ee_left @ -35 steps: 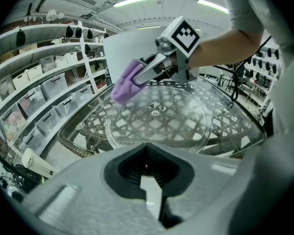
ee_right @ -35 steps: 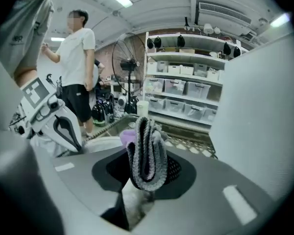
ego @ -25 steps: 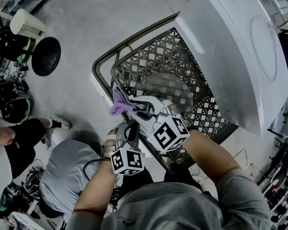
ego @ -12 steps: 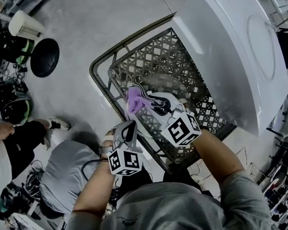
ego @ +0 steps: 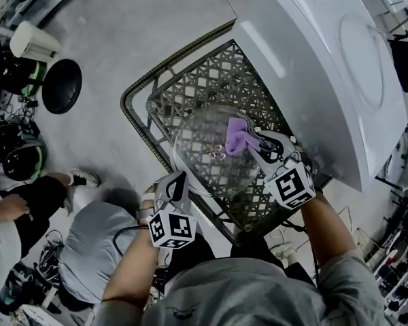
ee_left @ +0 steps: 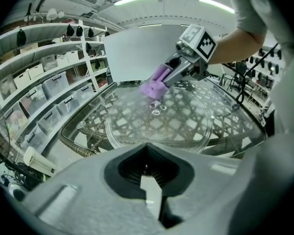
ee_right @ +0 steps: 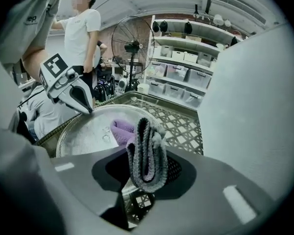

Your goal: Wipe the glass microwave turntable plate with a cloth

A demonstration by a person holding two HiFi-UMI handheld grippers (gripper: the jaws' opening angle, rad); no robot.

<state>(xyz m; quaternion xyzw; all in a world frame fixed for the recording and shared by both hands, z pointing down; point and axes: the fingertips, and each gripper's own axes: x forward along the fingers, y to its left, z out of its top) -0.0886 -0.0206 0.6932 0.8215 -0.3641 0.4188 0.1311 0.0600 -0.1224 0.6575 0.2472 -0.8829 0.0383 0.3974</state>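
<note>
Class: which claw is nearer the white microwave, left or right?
Right. The right claw, shut on the purple cloth, sits just beside the microwave. The left claw grips the opposite rim of the glass plate, farther off.

Glass plate [ego: 202, 156]: clear and colourless, with the lattice pattern beneath showing through. Cloth [ego: 239, 133]: lilac purple on the face, grey along the folded edge. Left gripper [ego: 179, 177] and right gripper [ego: 253, 141]: pale grey bodies with black jaw recesses, each bearing a cube of black-and-white square markers. Lattice rack [ego: 211, 80]: dark grey metal in an open diamond mesh. Appliance [ego: 326, 60]: plain white. Floor [ego: 122, 26]: light grey, unpatterned.
</note>
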